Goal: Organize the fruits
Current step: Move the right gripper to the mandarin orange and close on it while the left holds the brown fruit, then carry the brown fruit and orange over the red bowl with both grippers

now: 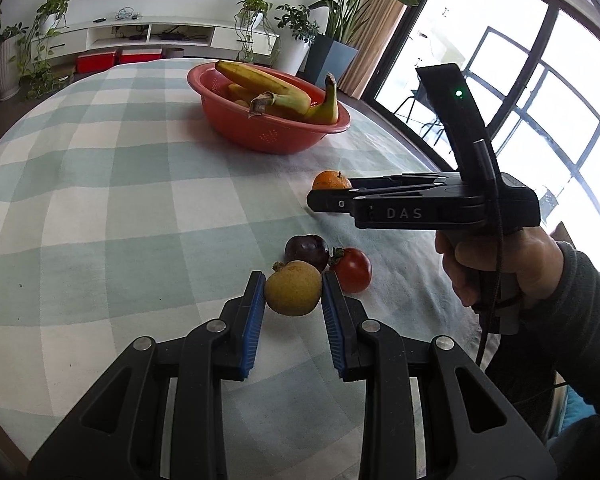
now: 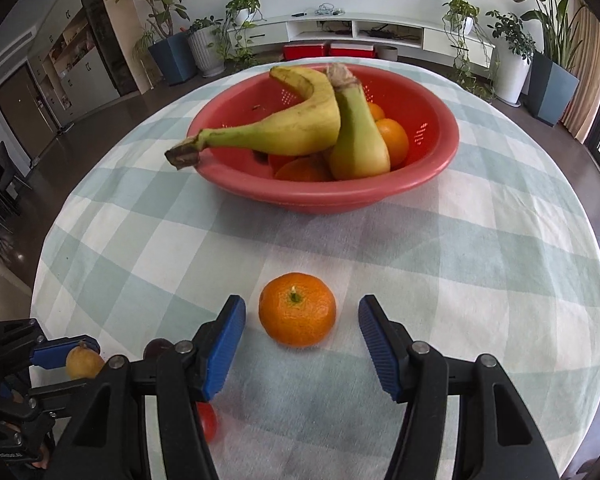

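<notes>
I am holding the yellow fruit (image 1: 293,289) in my left claw (image 1: 293,294): both blue pads (image 1: 253,312) are pressing its sides, so that claw is clamped on it, just above the bench (image 1: 120,200). From the left view, a dark plum (image 1: 307,251) is sitting just behind it at about 1 o'clock, and a tomato (image 1: 352,270) is lying beside that at 2 o'clock, both on the checked cloth.

My right claw (image 2: 302,334) is standing apart with the tangerine (image 2: 297,309) between its fingers (image 2: 226,344). Neither pad is touching the peel; there is a gap on each side, wider at 3 o'clock. The tangerine is resting on the cloth, stem up.

Farther off at 12 o'clock, well apart from the loose fruit, the red bowl (image 2: 420,184) is carrying two bananas (image 2: 284,128) lying across several oranges (image 2: 394,140). It looks fairly full, and the banana stems are reaching over the rim at 9 o'clock.

I judge I am in the pick-up step on both sides: left fruit secured, right one only framed. Next, I am needing to centre the right claw a little toward 9 o'clock, squeeze gently so the soft peel does not squash or roll out, then lift both and carry them to the bowl, lowering them into a free spot so nothing bounces off the bananas. The plum and tomato are waiting after that.
</notes>
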